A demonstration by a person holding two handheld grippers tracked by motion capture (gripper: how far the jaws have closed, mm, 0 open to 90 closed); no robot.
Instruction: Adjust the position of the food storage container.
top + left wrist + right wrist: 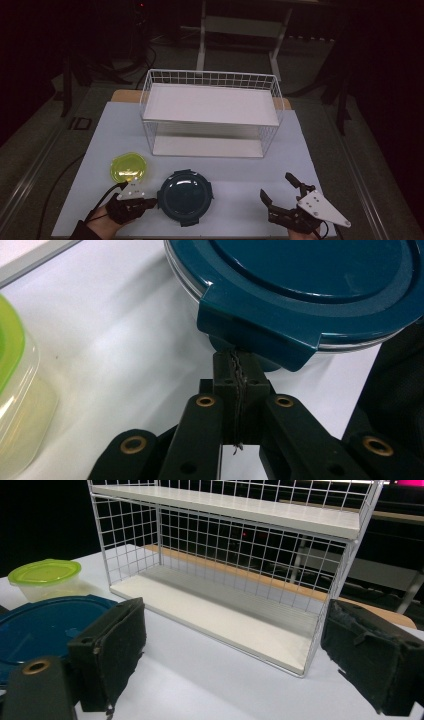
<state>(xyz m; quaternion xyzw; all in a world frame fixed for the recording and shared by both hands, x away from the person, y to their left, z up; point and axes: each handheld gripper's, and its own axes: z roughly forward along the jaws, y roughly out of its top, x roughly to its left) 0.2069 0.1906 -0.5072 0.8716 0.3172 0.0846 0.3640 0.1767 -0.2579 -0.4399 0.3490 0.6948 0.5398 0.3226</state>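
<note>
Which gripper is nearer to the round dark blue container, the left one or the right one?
Left. The left gripper has its shut jaws at the dark blue container's side latch; the right gripper stands open, well apart to its other side.

The high view looks forward and down from above the person's side, taking in the whole surface (100, 150). The left gripper view sits very close to the blue container (310, 285), looking along its tongs (240, 372). The right gripper view faces the wire rack (225, 580) from low and near. All three share the blue container and the green-lidded tub (45, 572).
</note>
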